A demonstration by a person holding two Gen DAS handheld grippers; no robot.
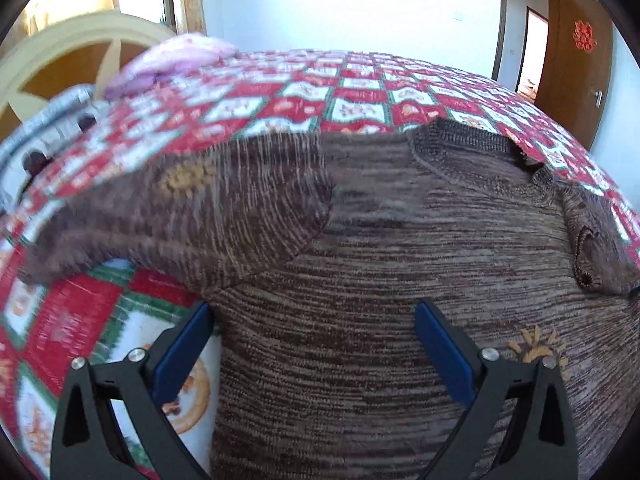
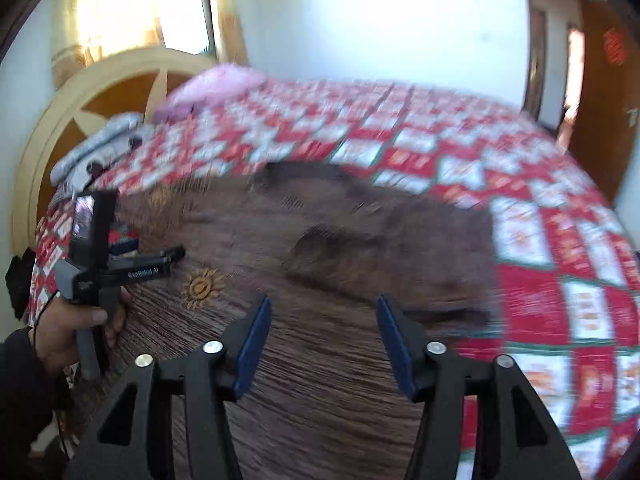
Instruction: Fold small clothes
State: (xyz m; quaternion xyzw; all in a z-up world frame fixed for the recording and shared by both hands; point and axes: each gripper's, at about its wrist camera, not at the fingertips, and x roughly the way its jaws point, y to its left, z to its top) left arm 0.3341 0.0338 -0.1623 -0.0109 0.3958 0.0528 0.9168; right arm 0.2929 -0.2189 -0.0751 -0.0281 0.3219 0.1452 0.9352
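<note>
Left wrist view, going left to right. Far upper left: a wood headboard (image 1: 60,52), w/ a pink pillow (image 1: 176,60) and some grey folded cloth (image 1: 48,128) next to it. They sit at the far end of the bed, prob so the middle has room for folding.

The red checked blanket (image 1: 360,92) covers the bed. On it lies the brown sweater (image 1: 400,240), spread flat, front up, neck hole at upper right of the frame. Flat is best bc you can see the edges to fold. One sleeve (image 1: 180,208) sticks out to the left, lying across the blanket & a bit blurry. Looks like no fold is made yet on this side.

Left gripper (image 1: 316,352), bottom of frame: jaws wide open, nothing in them. One blue finger is just off the sweater's left edge, the other over the body. I think it's lined up to grab that side edge or the sleeve.

Right wrist view, left to right. The left hand (image 2: 76,328) holds its gripper at mid left, by the sweater's edge near a yellow sun patch (image 2: 202,286). The sweater fills the middle, blurry. Its right side looks bunched darker; can't tell if it's folded.

Right gripper (image 2: 324,344), bottom middle: jaws wide open too, holding nothing, over the sweater's lower part. Blanket shows at the right.
</note>
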